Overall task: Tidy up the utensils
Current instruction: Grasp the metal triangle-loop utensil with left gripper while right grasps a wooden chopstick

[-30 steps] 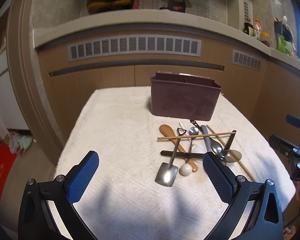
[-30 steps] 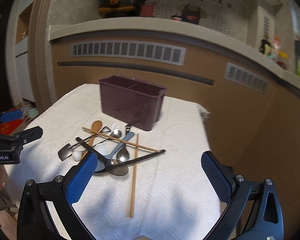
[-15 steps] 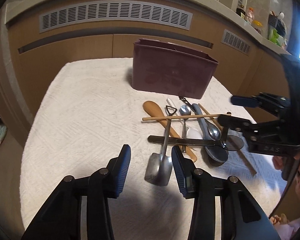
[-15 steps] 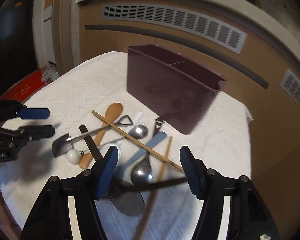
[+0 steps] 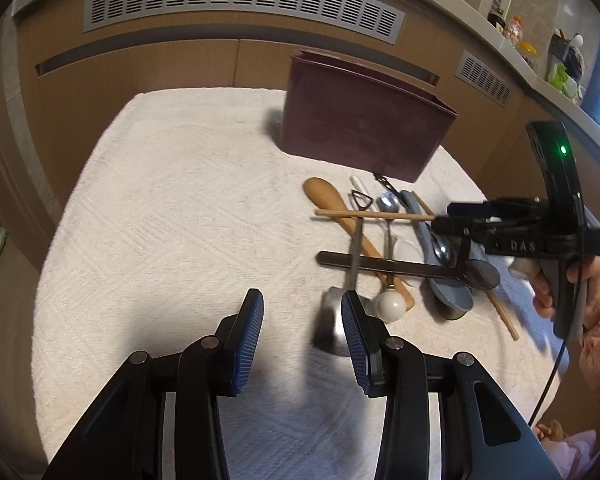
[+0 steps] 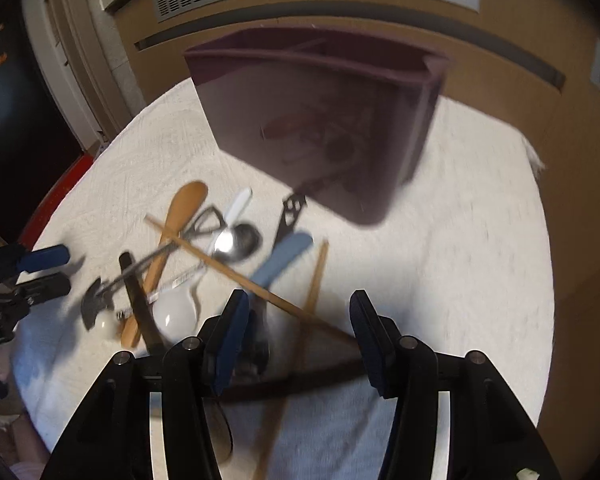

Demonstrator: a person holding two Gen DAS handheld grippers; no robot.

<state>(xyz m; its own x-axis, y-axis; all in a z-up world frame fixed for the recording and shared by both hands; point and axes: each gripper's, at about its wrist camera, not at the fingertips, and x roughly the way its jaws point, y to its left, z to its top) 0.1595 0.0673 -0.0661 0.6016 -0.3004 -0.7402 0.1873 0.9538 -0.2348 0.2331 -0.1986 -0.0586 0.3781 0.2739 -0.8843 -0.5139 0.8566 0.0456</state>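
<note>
A pile of utensils lies on the white cloth (image 5: 180,220) in front of a maroon utensil holder (image 5: 364,132) (image 6: 320,120). In it are a wooden spoon (image 5: 332,204), two chopsticks (image 6: 236,272), a blue spoon (image 6: 284,256), a metal spoon (image 6: 236,240), a white spoon (image 6: 176,308) and a long black ladle (image 5: 380,266). My left gripper (image 5: 302,320) is half open over bare cloth, and a metal shovel-shaped spoon (image 5: 330,328) lies just behind its right finger. My right gripper (image 6: 300,320) hangs over the crossed chopsticks with its jaws closing; the pads do not touch them.
A wooden cabinet front with grey vents (image 5: 240,4) rises close behind the table. The cloth's edges drop off on the left and right. A hand in a pink sleeve (image 5: 596,320) holds the right gripper (image 5: 448,218) over the pile. The left gripper (image 6: 60,272) shows at the far left.
Both grippers went from wide open to about half open. Both dipped and moved in toward the utensil pile, the right one farther, until it stood above the chopsticks.
</note>
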